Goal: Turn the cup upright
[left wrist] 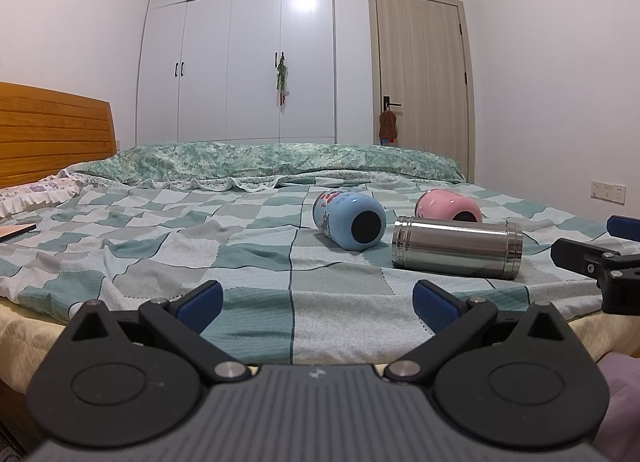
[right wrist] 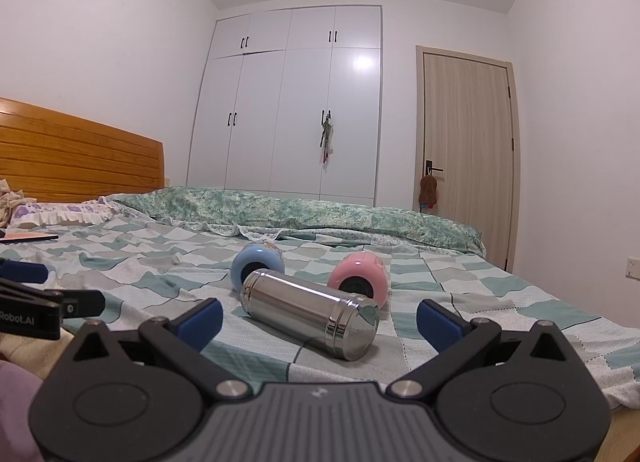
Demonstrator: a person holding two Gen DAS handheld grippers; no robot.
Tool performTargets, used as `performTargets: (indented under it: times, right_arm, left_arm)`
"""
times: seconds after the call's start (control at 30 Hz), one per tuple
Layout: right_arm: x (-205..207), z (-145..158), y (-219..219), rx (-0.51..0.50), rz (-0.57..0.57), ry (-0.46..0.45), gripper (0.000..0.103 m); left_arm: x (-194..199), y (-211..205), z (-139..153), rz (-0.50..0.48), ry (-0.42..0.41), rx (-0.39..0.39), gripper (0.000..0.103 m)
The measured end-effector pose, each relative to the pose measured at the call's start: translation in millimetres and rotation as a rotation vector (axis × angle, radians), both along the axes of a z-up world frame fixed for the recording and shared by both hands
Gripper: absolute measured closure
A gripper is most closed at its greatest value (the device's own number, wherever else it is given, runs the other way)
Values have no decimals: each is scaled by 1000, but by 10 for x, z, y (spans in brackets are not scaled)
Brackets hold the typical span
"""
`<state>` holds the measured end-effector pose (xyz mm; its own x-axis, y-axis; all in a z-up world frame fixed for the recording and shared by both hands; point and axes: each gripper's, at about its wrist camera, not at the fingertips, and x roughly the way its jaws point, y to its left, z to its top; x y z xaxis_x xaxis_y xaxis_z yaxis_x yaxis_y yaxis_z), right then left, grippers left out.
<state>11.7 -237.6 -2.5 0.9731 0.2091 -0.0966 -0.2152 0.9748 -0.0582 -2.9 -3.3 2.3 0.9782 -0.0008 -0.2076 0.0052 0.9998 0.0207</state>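
Observation:
Three cups lie on their sides on the checked bedspread point(left wrist: 240, 246): a steel cup point(left wrist: 456, 248), a blue cup point(left wrist: 350, 220) and a pink cup point(left wrist: 448, 206). In the right wrist view the steel cup point(right wrist: 310, 312) lies just ahead between the open fingers, with the blue cup point(right wrist: 258, 262) and pink cup point(right wrist: 360, 276) behind it. My left gripper point(left wrist: 318, 304) is open and empty, short of the cups. My right gripper point(right wrist: 320, 318) is open and empty; it also shows at the right edge of the left wrist view point(left wrist: 600, 258).
A rolled green quilt point(left wrist: 260, 160) lies across the far side of the bed. A wooden headboard point(left wrist: 52, 130) stands at the left, with a pillow point(left wrist: 36, 192) and a flat book point(left wrist: 16, 231). A white wardrobe point(left wrist: 240, 54) and a door point(left wrist: 424, 74) are behind.

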Motion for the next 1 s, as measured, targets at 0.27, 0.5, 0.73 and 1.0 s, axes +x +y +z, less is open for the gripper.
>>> performTargets:
  times: [0.27, 0.5, 0.73, 1.0]
  right_arm:
    - [-2, -2, 3, 0, 0, -1, 0]
    - [-3, -1, 2, 1, 0, -1, 0]
    - [-4, -1, 3, 1, 0, -2, 0]
    - [-4, -3, 4, 1, 0, -2, 0]
  left_arm:
    - [-2, -2, -2, 0, -1, 0, 0]
    - [-2, -1, -1, 1, -1, 0, 0]
    - [-9, -6, 2, 0, -2, 1, 0]
    - [-8, 0, 21, -4, -2, 2, 0]
